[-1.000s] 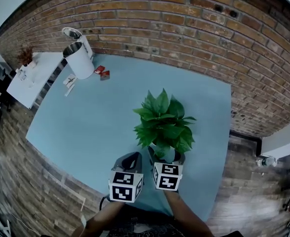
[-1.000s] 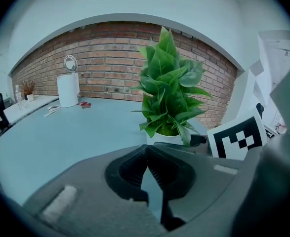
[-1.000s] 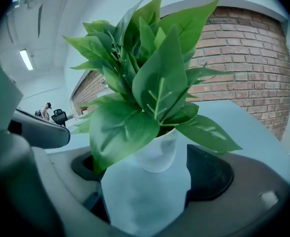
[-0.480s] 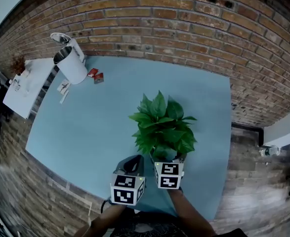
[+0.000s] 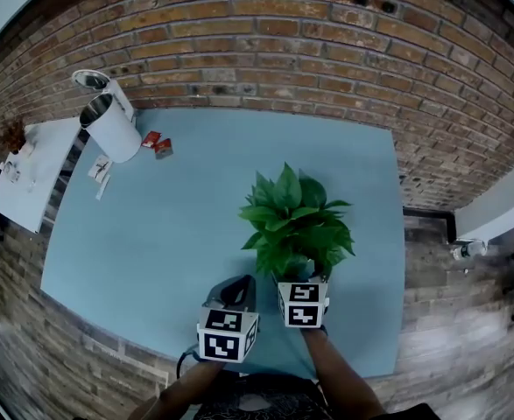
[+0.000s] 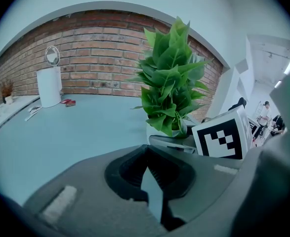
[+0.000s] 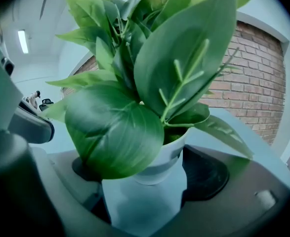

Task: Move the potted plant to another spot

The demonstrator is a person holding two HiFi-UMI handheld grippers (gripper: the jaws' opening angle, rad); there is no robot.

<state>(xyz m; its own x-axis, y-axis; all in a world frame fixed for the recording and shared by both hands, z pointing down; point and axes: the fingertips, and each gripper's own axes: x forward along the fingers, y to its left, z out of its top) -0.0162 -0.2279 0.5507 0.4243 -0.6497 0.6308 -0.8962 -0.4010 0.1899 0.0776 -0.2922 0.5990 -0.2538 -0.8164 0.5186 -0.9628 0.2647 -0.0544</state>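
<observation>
Head view, potted plant [image 5: 293,221] upright, long axis vert.

One potted plant [image 5: 296,221] stands on the one blue bench [image 5: 178,234]. There are two grippers at the bottom of the frame, the left gripper [image 5: 239,285] and the right gripper [image 5: 299,276], whose jaws are closing with the pot between them. Each carries one marker cube [image 5: 224,333], two in all. Upper left: one white kettle [image 5: 112,128], two red packets [image 5: 151,138] and what look like two pale sachets [image 5: 99,168]. One white side table [image 5: 29,169] at the left edge
</observation>
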